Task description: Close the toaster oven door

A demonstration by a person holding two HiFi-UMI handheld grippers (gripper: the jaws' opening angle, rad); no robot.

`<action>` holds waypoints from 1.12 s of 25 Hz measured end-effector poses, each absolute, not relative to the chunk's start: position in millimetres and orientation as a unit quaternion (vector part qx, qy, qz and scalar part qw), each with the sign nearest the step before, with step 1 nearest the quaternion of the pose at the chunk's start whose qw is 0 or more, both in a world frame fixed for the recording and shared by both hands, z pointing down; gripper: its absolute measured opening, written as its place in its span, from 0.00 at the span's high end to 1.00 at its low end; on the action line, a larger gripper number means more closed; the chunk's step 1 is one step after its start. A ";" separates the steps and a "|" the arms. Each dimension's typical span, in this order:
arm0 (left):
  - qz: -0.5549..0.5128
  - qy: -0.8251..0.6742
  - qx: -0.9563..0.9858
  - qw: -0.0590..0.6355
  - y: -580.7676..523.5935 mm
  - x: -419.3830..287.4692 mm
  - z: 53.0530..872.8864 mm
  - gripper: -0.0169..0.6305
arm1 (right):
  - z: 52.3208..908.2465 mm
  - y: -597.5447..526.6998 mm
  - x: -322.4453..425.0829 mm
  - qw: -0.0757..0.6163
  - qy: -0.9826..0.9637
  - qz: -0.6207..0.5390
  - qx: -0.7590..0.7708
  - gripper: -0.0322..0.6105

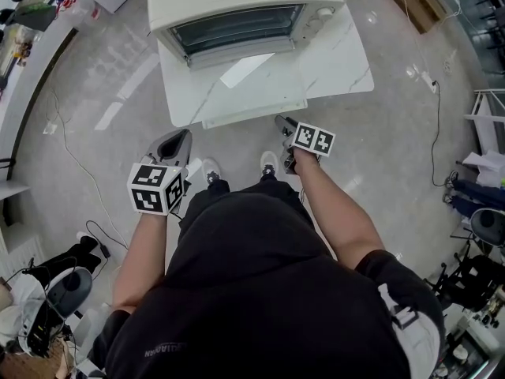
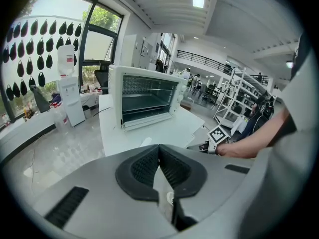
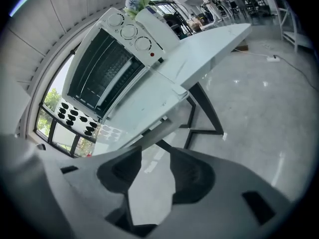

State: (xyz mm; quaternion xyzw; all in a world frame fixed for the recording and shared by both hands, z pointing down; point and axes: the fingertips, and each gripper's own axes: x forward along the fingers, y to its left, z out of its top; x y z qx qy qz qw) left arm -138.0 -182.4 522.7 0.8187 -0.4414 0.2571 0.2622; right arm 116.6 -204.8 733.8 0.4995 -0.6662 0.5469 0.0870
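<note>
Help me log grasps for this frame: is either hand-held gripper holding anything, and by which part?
Nothing is held. The left hand-held gripper has its jaws together on nothing; the right hand-held gripper has its jaws apart with nothing between them.

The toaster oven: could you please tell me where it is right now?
The toaster oven stands at the head view's top centre, on the far part of the white table, straight ahead of the person.
</note>
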 end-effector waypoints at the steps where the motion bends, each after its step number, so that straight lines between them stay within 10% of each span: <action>1: 0.257 -0.443 0.817 0.263 -181.7 -138.9 523.8 0.97 | 736.4 -206.1 116.0 0.091 -0.665 0.548 0.499 0.69; 13: 0.254 -0.471 0.801 0.269 -174.4 -157.1 523.8 0.97 | 742.7 -219.0 99.0 0.117 -0.680 0.541 0.480 0.69; 28: 0.244 -0.456 0.816 0.259 -177.9 -146.9 516.6 0.97 | 694.0 -219.6 84.0 -0.009 -0.685 0.569 0.456 0.69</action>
